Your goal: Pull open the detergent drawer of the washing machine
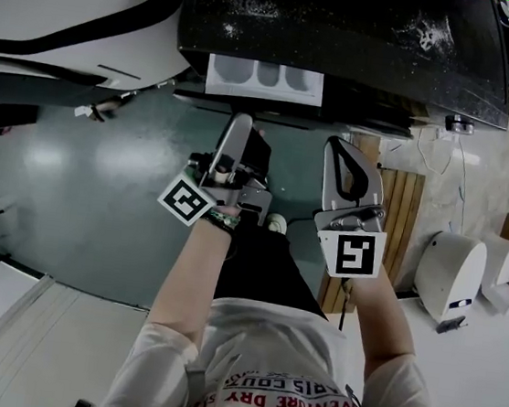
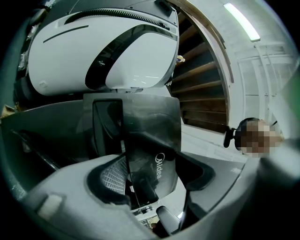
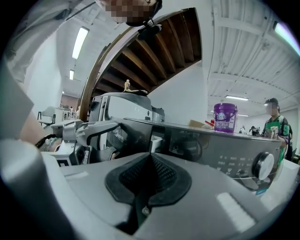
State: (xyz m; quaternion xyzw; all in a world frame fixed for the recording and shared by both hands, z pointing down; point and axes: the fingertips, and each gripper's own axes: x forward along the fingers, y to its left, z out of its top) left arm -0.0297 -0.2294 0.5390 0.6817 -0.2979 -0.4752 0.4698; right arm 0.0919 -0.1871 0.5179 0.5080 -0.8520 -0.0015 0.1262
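Gripping the detergent drawer (image 1: 265,80) with the left hand-held gripper (image 1: 238,124): dark front panel (image 2: 150,136) lodged between the jaws, a pad (image 2: 115,176) against each edge, brand lettering (image 2: 159,166) turned sideways in the left gripper view. Seen in the head view at 12 o'clock: drawer standing out from the front of the washing machine (image 1: 349,34), pale hollows of its inside open to the camera, straight at 12 o'clock of that gripper's tips. Holding the right hand-held gripper (image 1: 339,149) at 3 o'clock of the left one, jaws clenched pad to pad, near the machine's front. Ahead in the right gripper view: control panel (image 3: 220,154) with a round dial (image 3: 262,165) at 4 o'clock, a purple tub (image 3: 225,117) on the machine's top at 3 o'clock. Around the head view: dark green floor (image 1: 83,177) at 9 o'clock, a white rounded appliance (image 1: 66,9) at 10 o'clock, wooden slats (image 1: 402,216) at 3 o'clock.
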